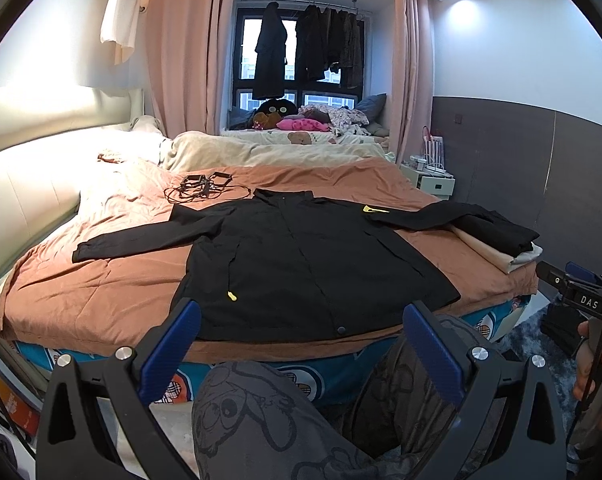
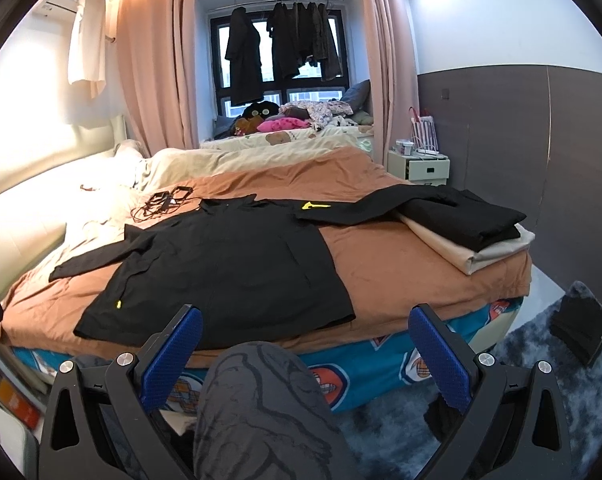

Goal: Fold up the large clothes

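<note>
We hold left gripper (image 1: 301,344) and right gripper (image 2: 305,344) spread wide, empty, short of the bed's near edge; black jacket (image 1: 301,260) lies flat ahead, collar-to-hem axis running away, left nearer.

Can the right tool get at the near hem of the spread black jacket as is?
Probably yes: right tool is open, the black jacket's hem lies flat at the bed edge, nothing on it.

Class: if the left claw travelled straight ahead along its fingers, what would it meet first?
Probably the near hem of the black jacket spread on the bed; the open left claw points there, though depth is uncertain.
</note>
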A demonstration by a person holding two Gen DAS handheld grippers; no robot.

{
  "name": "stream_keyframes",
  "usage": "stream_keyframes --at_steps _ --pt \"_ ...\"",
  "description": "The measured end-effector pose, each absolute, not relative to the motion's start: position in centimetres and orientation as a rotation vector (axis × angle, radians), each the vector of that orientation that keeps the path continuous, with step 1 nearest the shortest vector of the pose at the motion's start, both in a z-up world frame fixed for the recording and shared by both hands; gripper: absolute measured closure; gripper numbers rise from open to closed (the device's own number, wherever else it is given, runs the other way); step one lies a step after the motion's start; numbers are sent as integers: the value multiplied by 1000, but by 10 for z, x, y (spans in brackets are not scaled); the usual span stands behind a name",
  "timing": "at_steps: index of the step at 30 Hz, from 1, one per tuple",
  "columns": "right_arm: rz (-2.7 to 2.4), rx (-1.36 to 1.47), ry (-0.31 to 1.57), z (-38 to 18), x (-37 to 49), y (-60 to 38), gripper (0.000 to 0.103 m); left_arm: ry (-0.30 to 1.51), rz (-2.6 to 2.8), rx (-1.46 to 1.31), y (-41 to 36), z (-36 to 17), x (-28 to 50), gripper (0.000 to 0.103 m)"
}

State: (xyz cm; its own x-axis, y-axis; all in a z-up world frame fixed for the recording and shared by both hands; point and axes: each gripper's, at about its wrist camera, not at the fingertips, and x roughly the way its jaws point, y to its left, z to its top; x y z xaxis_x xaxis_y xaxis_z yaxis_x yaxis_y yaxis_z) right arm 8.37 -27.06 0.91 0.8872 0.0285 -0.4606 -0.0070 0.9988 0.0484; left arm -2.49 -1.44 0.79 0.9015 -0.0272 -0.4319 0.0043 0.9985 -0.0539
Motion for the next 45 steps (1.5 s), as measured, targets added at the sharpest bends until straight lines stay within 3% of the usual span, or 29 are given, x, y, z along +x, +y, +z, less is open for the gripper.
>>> stream_keyframes --at_steps 14,45 --pt "15 29 487 6 95 -266 0 465 -13 -96 2 4 -2 0" --pt "270 1 576 -21 298 -141 0 578 266 -186 121 -23 120 0"
